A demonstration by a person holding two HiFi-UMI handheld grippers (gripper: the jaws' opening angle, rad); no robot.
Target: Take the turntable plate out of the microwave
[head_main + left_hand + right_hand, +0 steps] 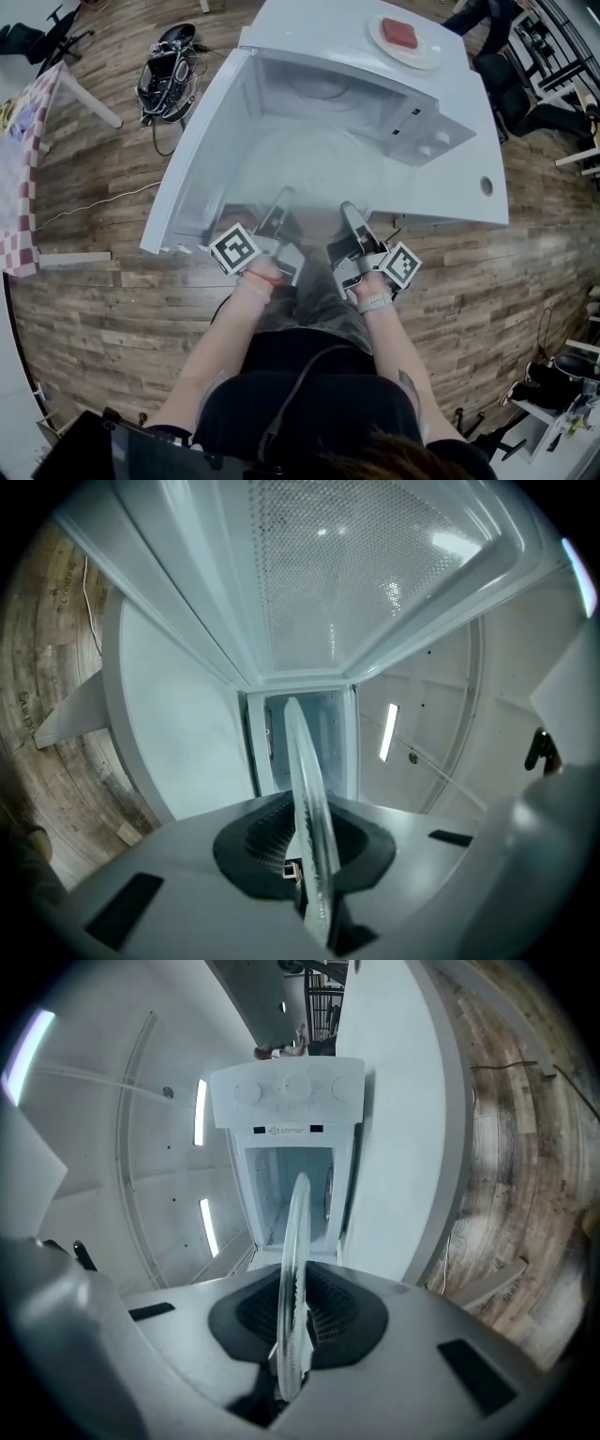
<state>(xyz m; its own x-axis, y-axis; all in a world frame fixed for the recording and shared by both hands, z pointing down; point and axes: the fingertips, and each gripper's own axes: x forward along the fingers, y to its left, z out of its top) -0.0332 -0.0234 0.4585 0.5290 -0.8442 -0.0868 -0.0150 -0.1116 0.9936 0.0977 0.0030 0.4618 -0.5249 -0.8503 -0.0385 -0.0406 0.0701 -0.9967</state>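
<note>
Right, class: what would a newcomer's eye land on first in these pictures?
First, the clear glass turntable plate, seen edge-on and pinched at its near rim by both the left gripper and the right gripper, just in front of the open white microwave at the centre of the head view. Next, the red block on a white dish, on the white surface behind the opening, top right.

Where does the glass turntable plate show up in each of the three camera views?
Head view: turntable plate, faint and see-through, lower centre, between left gripper and right gripper.
Left gripper view: edge-on, bottom centre, clamped in its jaws.
Right gripper view: edge-on, bottom centre, clamped likewise.
Shared landmark: the open microwave, behind the plate in all three.
</note>
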